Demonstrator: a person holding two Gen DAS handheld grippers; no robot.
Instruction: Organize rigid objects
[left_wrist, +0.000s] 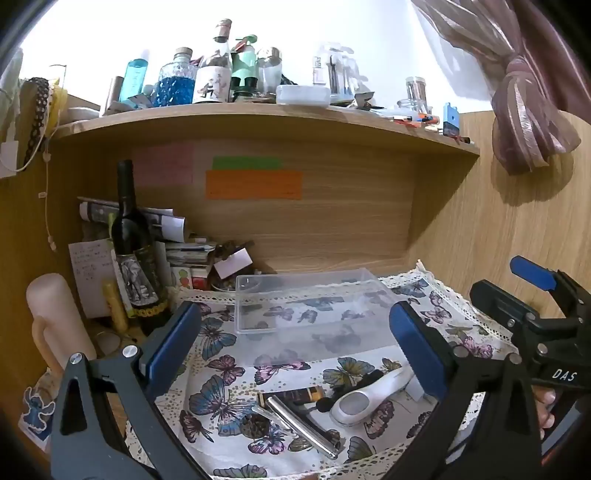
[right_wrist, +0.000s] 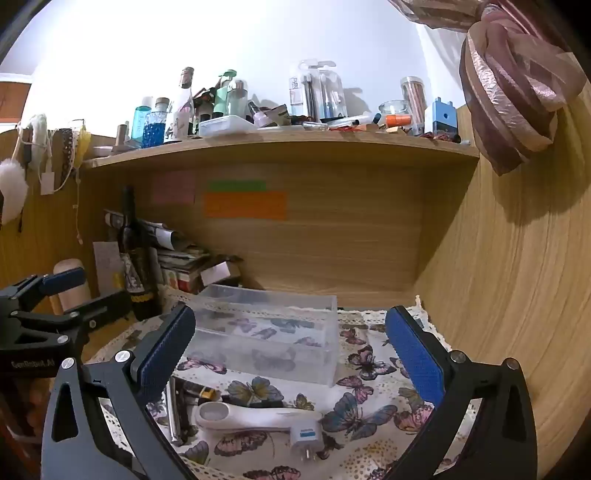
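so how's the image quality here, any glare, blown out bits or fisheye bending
Left wrist view: the wall above the shelf is blown out white, the shelf edge bows strongly, and the clear plastic box shows soft glare. Right wrist view: exposure is more even, the curtain knot casts a dark shadow on the wood panel, and the corners vignette black.

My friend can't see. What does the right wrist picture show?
The open right gripper hovers over a butterfly cloth holding a white handheld device, white plug and metal tube. Behind sits an empty clear box.
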